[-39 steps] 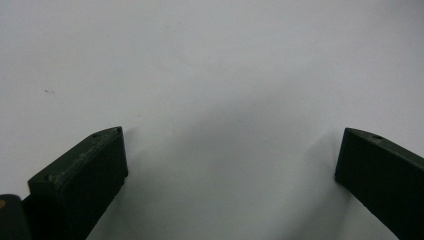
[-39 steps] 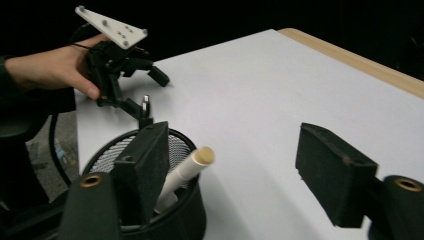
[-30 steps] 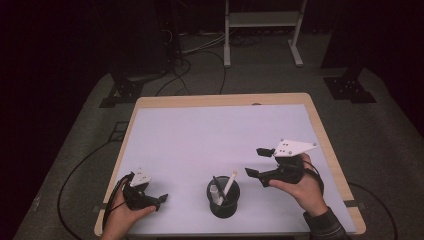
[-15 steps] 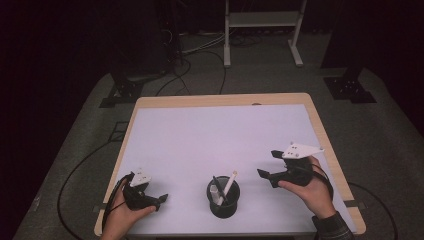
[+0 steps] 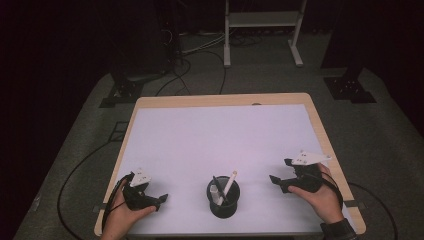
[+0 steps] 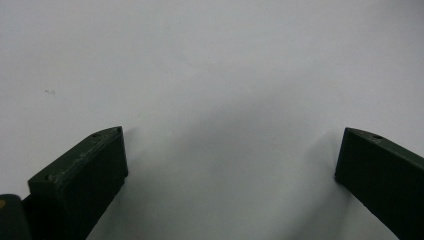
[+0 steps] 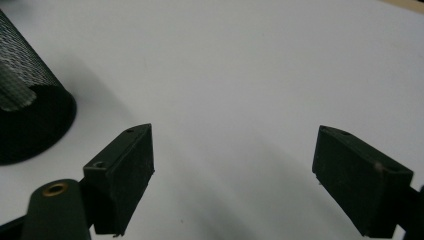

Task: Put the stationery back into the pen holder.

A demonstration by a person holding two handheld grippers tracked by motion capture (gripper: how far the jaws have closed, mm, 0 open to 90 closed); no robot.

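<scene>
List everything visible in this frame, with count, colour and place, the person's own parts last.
pen holder: one, black mesh, near edge of the table, between the two hands
white pen: one, white, standing tilted in the holder
dark pen: one, black, in the holder
table: one, white top with wooden rim, centre
stand: one, white, on the floor behind the table
cables: several, black, on the grey floor
left tongs: one, black, open, near left corner
right tongs: one, black, open, right of the holder
hands: two, at the near edge
</scene>
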